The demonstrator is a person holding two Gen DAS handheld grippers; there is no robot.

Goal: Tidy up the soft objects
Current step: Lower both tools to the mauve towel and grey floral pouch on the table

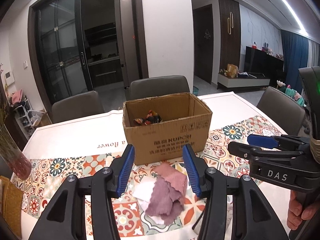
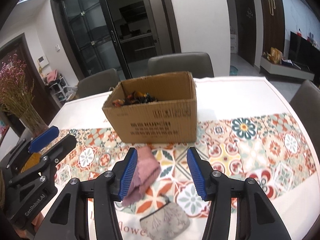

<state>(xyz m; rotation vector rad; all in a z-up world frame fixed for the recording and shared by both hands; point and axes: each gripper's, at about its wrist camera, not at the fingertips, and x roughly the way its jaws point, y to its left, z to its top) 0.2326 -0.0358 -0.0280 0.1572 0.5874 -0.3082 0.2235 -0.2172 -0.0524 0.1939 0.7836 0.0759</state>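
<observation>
Patterned tablecloth (image 1: 60, 166) — pink cloths (image 1: 168, 192) lie below the left tongs (image 1: 159, 170), both tongs released.

The cardboard box (image 1: 168, 138) looks matt and ribbed, the pink cloths (image 1: 170, 192) fluffy with wavy edges, the tablecloth (image 2: 260, 150) smooth, and the gripper pads (image 2: 130, 172) ridged blue plastic.

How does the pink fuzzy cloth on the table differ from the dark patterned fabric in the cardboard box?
The pink fuzzy cloth lies crumpled on the tiled tablecloth, in front of the brown cardboard box; the dark patterned fabric already sits inside it. The pink cloth is one plain colour with a scalloped edge; the dark fabric is black with orange and red print. The pink cloth shows almost fully; the box wall hides part of the dark fabric. Both are soft and bunched.
</observation>
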